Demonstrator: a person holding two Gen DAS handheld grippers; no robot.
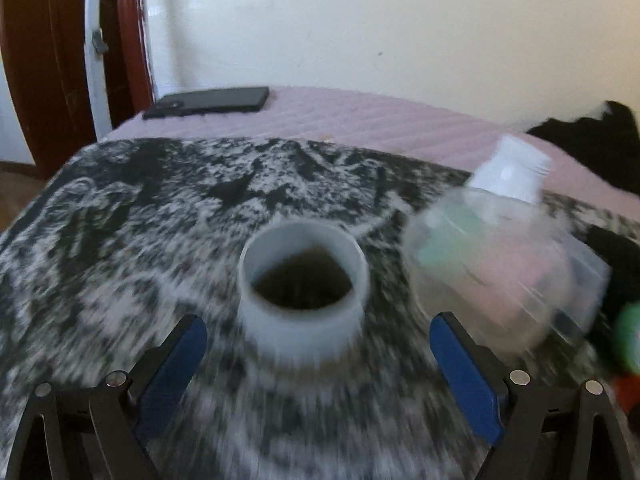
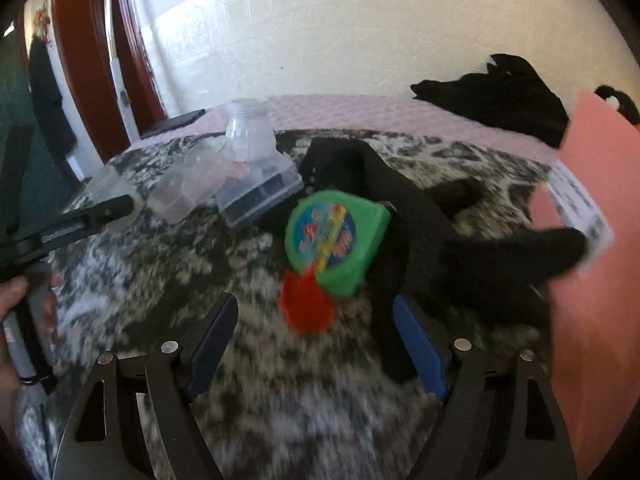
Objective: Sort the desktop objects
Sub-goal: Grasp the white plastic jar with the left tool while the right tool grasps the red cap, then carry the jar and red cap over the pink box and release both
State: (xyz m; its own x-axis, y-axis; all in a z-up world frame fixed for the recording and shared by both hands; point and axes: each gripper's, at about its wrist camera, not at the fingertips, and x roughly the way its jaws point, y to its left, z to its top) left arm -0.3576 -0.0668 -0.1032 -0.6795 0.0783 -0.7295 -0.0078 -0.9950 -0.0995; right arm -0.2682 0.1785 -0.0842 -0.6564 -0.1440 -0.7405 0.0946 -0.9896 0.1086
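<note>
Left wrist view: the left gripper (image 1: pixel 318 322) has its jaws wide apart with nothing between the pads. A pale, open-topped round cup (image 1: pixel 303 292) stands on the black-and-white patterned surface (image 1: pixel 120 248) just ahead of the tips, centred on the gap. A clear bottle (image 1: pixel 492 248) with a white cap lies to its right.

Right wrist view: the right gripper (image 2: pixel 314 316) also has its jaws apart and empty. A red cap (image 2: pixel 306 308) lies between the tips, touching a green round case (image 2: pixel 336 240) just beyond. A black cloth (image 2: pixel 420 216) sprawls to the right.

Dark phone (image 1: pixel 208 103) on pink quilted cover (image 1: pixel 360 120), white wall (image 1: pixel 400 20), reddish-brown wooden frame (image 1: pixel 44 60)
</note>
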